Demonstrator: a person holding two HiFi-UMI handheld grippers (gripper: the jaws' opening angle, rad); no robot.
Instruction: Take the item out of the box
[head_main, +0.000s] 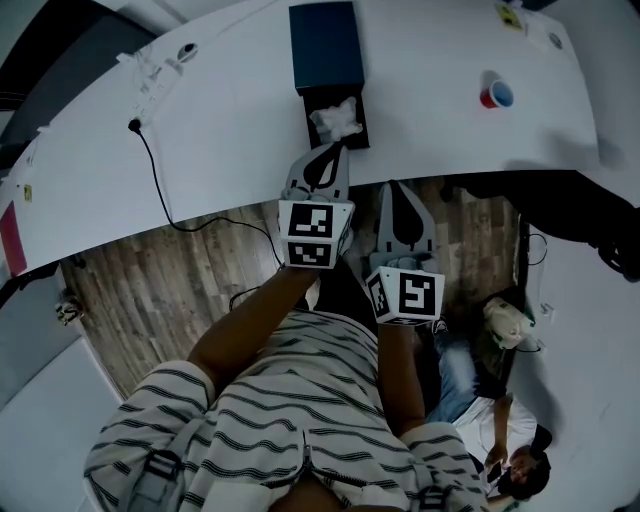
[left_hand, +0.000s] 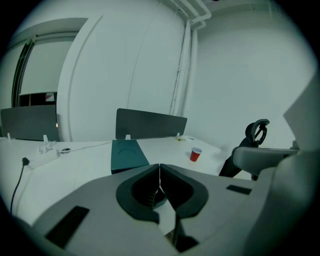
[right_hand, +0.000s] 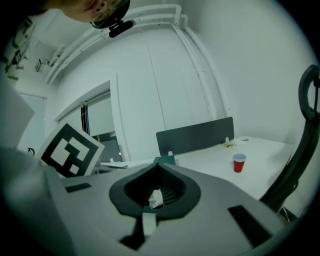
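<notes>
Closest in, a striped shirt (head_main: 300, 400) and two forearms, one hand-held gripper at the end of each. Low at the right, another person (head_main: 480, 390) down on the wooden floor (head_main: 150, 280).

Next out, the right hand-held gripper (head_main: 396, 186), over the floor and short of the table (head_main: 230, 130) edge. Jaws clenched tip to tip, nothing caught between them. Marker cube (head_main: 405, 293) at its rear, facing the head camera.

Slightly farther, the left hand-held gripper (head_main: 335, 148), tips right at the near end of the box (head_main: 325, 45); contact impossible to tell. Jaws likewise pressed together along a thin seam, empty.

Just beyond those tips, the white crumpled item (head_main: 335, 118), lying inside the open near end of the dark blue box, held by neither tool. Rest of the box closed, flat on the table, long side running away from the person.

Off to the left, a black cable (head_main: 155, 180) across the table top and over its edge. Off to the right, well apart from the box, an upright red cup (head_main: 495, 95).

Farthest, a grey divider panel (left_hand: 150, 125) upright along the table's back edge, white wall behind.
</notes>
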